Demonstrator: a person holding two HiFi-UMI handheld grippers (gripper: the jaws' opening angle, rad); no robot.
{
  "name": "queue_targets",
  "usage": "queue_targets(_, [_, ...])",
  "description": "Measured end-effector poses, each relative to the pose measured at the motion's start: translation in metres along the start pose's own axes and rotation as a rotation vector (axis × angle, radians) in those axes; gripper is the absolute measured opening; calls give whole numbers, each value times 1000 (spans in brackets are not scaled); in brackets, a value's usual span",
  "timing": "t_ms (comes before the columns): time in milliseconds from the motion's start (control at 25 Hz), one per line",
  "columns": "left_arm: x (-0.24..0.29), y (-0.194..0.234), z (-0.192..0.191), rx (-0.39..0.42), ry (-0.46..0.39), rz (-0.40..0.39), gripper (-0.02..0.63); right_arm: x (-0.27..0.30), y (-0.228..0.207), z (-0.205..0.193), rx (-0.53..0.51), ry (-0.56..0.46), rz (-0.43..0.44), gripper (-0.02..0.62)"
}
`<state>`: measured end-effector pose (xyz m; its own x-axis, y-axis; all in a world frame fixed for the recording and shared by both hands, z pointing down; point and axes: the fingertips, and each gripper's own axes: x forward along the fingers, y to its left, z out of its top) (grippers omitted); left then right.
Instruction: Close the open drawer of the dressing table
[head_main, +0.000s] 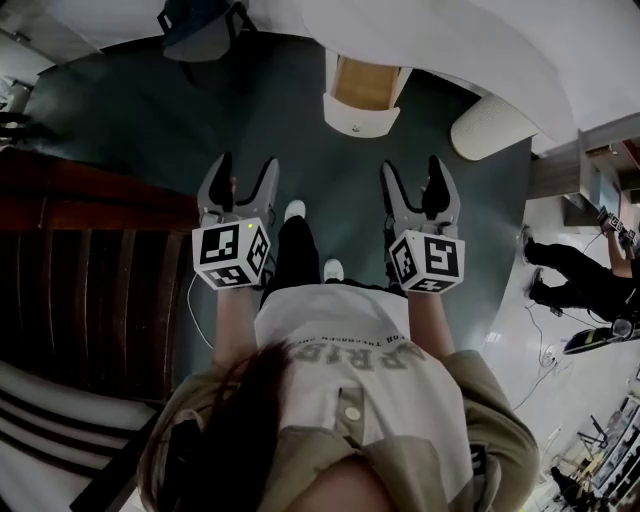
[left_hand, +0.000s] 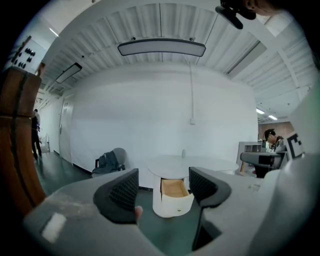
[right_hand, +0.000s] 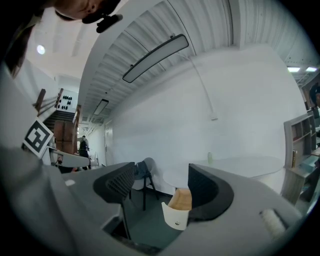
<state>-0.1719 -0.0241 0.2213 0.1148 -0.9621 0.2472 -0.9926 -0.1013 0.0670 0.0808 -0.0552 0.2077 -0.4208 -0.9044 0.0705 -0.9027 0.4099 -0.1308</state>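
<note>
The white dressing table (head_main: 470, 45) stands ahead against the wall. Its drawer (head_main: 362, 98) is pulled out, showing a wooden inside and a curved white front with a small knob. My left gripper (head_main: 240, 182) is held in the air at the left, open and empty. My right gripper (head_main: 419, 188) hangs at the right, also open and empty. Both are well short of the drawer. In the left gripper view the drawer (left_hand: 175, 194) sits between the pads (left_hand: 122, 194). In the right gripper view the drawer (right_hand: 179, 210) shows beside the right pad (right_hand: 202, 192).
A wooden stair rail (head_main: 90, 260) runs along the left. A chair with a dark bag (head_main: 200, 28) stands at the back left. A white rounded stool (head_main: 492, 126) is right of the drawer. A person (head_main: 575, 268) stands at the far right.
</note>
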Motion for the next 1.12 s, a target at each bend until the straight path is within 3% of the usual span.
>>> queue_targets(480, [125, 22, -17, 24, 99, -133, 329, 100, -20, -38, -2, 30, -82, 330])
queue_targets(800, [196, 22, -40, 41, 122, -192, 330, 160, -45, -98, 3, 41, -93, 330])
queue_targets(1120, [253, 19, -65, 78, 130, -213, 330, 204, -77, -187, -44, 150, -122, 299])
